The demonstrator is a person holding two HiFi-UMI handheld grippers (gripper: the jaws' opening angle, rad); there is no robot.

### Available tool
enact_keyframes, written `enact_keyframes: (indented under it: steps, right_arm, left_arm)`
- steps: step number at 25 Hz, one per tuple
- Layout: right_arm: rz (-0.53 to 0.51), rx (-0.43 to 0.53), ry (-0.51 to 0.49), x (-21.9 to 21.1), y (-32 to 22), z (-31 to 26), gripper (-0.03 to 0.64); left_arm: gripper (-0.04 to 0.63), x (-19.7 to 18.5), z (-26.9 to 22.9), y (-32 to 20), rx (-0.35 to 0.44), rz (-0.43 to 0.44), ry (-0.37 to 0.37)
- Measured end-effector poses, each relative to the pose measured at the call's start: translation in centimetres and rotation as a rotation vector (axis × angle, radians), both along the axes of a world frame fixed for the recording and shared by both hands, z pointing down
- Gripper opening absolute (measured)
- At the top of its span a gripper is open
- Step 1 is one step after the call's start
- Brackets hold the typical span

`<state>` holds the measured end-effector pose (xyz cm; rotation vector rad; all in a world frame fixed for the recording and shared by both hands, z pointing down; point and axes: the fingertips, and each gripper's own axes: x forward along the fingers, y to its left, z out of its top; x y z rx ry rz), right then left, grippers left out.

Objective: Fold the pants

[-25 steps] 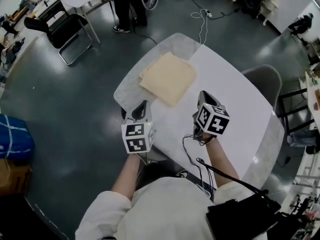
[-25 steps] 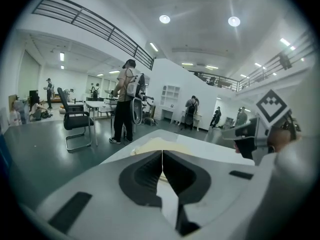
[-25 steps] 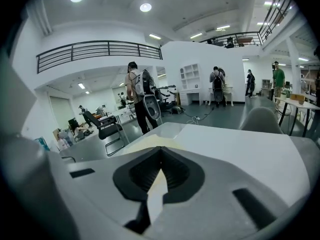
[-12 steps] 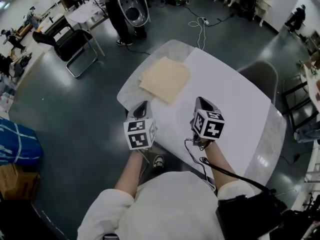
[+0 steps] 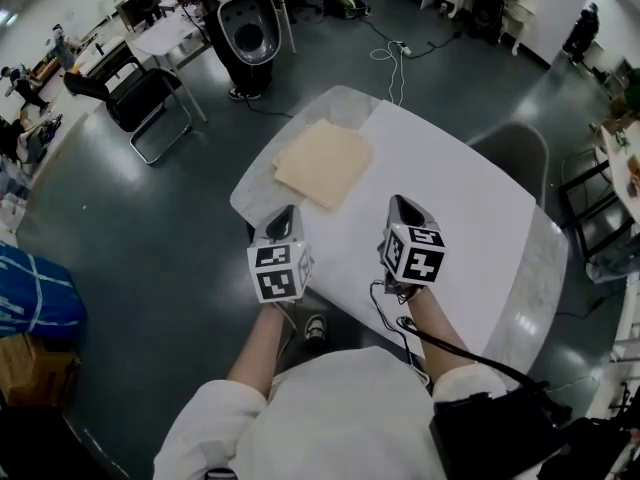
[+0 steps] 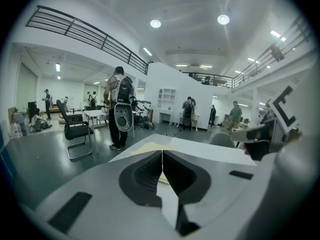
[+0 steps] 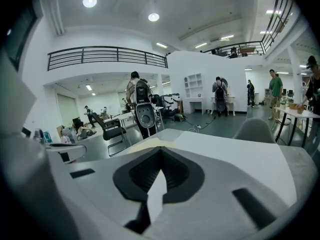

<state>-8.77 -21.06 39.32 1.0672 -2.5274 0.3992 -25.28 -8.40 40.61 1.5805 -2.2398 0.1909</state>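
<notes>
**1. Change of state**

1.1 The left tool (image 5: pixel 286 213) and the right tool (image 5: pixel 401 204) now hang over the near edge of the bench (image 5: pixel 450 198), close in front of the person who holds them. Compared with a second ago, they stand slightly farther from the pants (image 5: pixel 322 163).

1.2 Left tool: jaws pressed together, pad against pad, with nothing between them. Right tool: jaws likewise pressed together and empty.

1.3 The pants lie as a flat, squared tan packet on the far left part of the bench. They are at 1 o'clock from the left tool and between 10 and 11 o'clock from the right tool. Neither tool touches them. The packet keeps the same shape and place on the bench as a second ago.

1.4 The head camera has tilted up. More of the room beyond the bench is now in view, including a bystander holding a white oval shell (image 5: pixel 245 33) at 12 o'clock.

**2. Meaning for the task**

2.1 Judgement: the folding looks complete. Empty, closed tools drawn clear of a tidy packet suggest a finish, not a fresh grasp.

**3. Markings**

3.1 Each marker cube (image 5: pixel 279 272) carries only black-and-white square code patterns.

3.2 No brand, label or legible writing can be made out on the pants, the bench or the tools.
</notes>
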Motion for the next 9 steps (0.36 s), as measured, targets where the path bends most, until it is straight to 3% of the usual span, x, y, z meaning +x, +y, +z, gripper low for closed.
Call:
enact_keyframes:
  steps: [9]
  right_arm:
    - [0.018, -0.012, 0.001, 1.4, -0.3, 0.3, -0.008]
  left_arm:
    - [0.009, 1.0, -0.2, -0.5, 0.005, 0.015, -0.003]
